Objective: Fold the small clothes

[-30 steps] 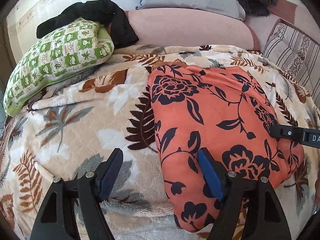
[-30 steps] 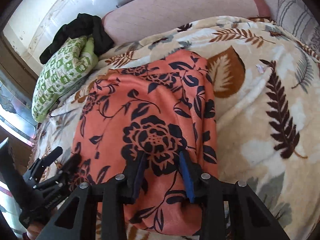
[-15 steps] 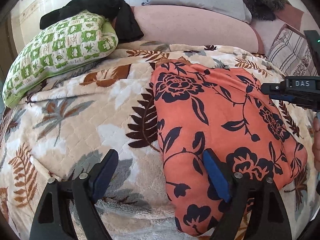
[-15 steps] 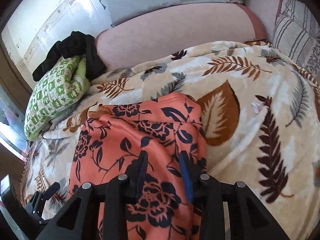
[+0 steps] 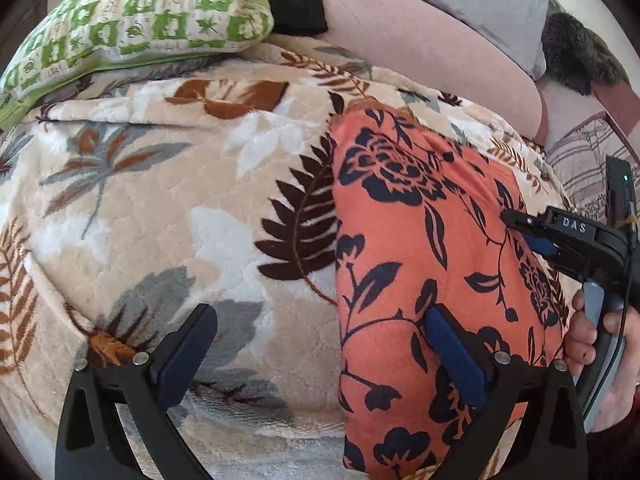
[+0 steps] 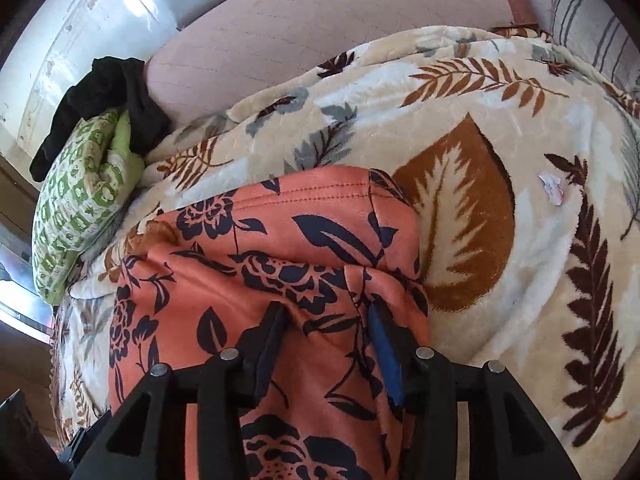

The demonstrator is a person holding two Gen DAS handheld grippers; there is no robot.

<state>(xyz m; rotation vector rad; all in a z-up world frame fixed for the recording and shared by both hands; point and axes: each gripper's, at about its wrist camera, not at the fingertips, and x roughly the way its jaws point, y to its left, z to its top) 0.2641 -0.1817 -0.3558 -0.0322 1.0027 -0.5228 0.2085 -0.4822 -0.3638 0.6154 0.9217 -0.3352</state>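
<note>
Orange floral garment (image 5: 424, 240) lies flat on the leaf-print blanket (image 5: 168, 200), its long axis running away from the person toward the pink headboard cushion (image 5: 420, 48). The right gripper (image 6: 326, 344) is the nearer one, its jaws narrow over a raised fold near the garment's far right corner, though whether they pinch it I cannot tell. The left gripper (image 5: 316, 344) gapes wide, straddling the garment's left edge.

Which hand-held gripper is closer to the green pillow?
Left. The left hand-held gripper hangs open over the leafy blanket, below the green pillow. The right hand-held gripper is farther away, over the orange flowered cloth.
</note>
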